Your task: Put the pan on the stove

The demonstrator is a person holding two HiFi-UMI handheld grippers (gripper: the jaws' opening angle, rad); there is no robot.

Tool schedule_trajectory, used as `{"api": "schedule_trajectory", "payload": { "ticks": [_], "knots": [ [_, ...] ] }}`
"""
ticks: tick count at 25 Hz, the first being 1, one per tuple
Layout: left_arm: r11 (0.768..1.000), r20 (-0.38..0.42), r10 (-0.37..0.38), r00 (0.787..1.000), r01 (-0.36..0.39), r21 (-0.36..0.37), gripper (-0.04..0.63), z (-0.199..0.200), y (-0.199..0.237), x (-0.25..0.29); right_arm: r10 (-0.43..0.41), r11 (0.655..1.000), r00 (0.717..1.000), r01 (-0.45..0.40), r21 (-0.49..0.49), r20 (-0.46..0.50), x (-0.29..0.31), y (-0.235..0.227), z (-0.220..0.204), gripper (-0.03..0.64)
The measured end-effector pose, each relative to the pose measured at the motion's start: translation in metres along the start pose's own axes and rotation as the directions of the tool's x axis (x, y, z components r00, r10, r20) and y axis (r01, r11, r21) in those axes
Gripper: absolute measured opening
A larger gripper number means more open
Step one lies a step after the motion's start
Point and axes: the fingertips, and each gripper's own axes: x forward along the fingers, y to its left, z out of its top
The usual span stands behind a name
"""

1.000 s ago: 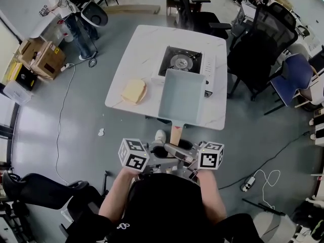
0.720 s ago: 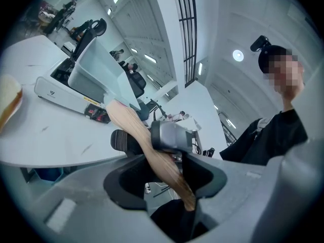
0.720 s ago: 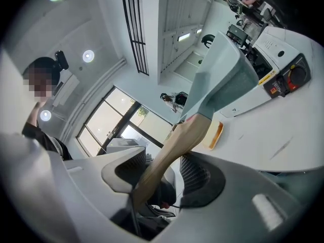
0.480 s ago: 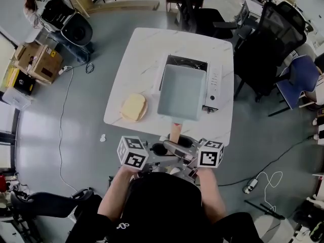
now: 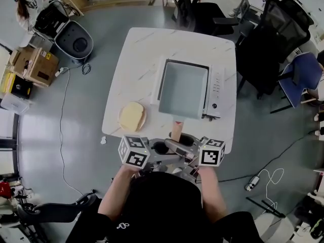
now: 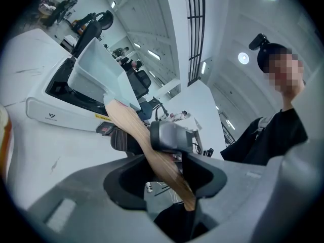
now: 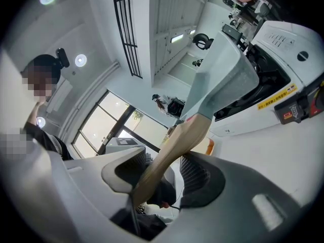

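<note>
A grey rectangular pan (image 5: 183, 89) sits level over the white portable stove (image 5: 216, 91) on the white table (image 5: 139, 59) and hides its burner. Its wooden handle (image 5: 176, 130) points back toward me over the table's near edge. Both grippers meet on that handle: the left gripper (image 5: 161, 149) from the left, the right gripper (image 5: 190, 149) from the right. In the left gripper view the handle (image 6: 135, 130) crosses between the jaws up to the pan (image 6: 96, 72). In the right gripper view the handle (image 7: 177, 143) runs from the jaws to the pan (image 7: 223, 82) above the stove (image 7: 283, 54).
A yellow slab on a small plate (image 5: 132, 116) lies on the table left of the stove. Black office chairs (image 5: 271, 39) stand to the right and behind. A bin (image 5: 74, 42), cardboard boxes (image 5: 31, 65) and a cable (image 5: 62, 115) are on the floor at left.
The pan has moved forward from in front of the stove to over it, covering the burner. Both grippers followed, still on the handle.
</note>
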Motion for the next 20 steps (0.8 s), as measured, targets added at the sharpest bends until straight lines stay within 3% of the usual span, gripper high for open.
{"api": "schedule_trajectory", "payload": {
  "ticks": [20],
  "knots": [
    [0.998, -0.049, -0.03, 0.998, 0.028, -0.049, 0.206, 0.039, 0.063, -0.004, -0.05, 0.998, 0.999, 0.049, 0.045, 0.014, 0.028, -0.058, 0.043, 0.215]
  ]
}}
